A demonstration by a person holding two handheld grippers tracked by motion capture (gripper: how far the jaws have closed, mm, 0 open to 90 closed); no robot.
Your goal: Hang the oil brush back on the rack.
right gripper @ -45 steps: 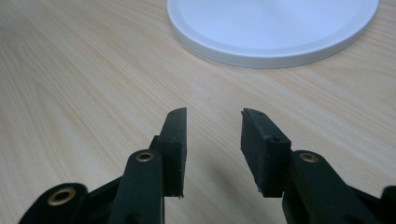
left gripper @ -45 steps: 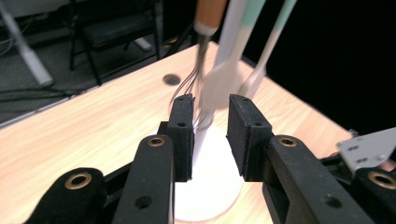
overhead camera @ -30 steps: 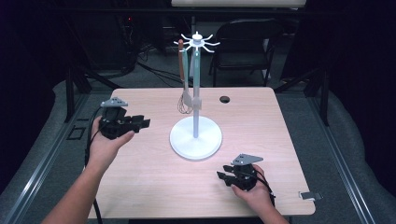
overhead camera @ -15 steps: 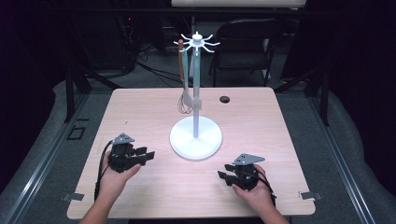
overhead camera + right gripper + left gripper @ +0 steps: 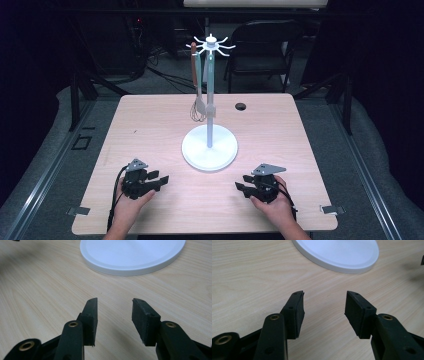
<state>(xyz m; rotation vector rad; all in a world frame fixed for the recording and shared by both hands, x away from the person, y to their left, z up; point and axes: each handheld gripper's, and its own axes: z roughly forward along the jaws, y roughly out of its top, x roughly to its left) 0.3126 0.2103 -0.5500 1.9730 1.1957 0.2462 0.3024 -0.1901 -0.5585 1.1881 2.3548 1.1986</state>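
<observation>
A white utensil stand (image 5: 209, 100) with a round base (image 5: 209, 148) stands mid-table; its hooked top carries a whisk (image 5: 196, 111) and a spatula (image 5: 201, 105) that hang beside the pole. My left gripper (image 5: 161, 180) rests low at the table's front left, open and holding nothing, jaws pointing right. My right gripper (image 5: 241, 189) sits at the front right, open and holding nothing too, jaws pointing left. In the left gripper view the open gripper (image 5: 324, 305) faces the white base (image 5: 339, 252). The right gripper view has its open gripper (image 5: 114, 311) before the same base (image 5: 132, 255).
The light wooden table (image 5: 150, 125) has a dark cable hole (image 5: 240, 106) near its back edge. A black chair (image 5: 260, 45) and cables stand on the floor behind the table. Metal brackets sit at the front corners.
My left gripper has come from the table's left side, near mid-depth, down to the front left. The right gripper has stayed in place.
</observation>
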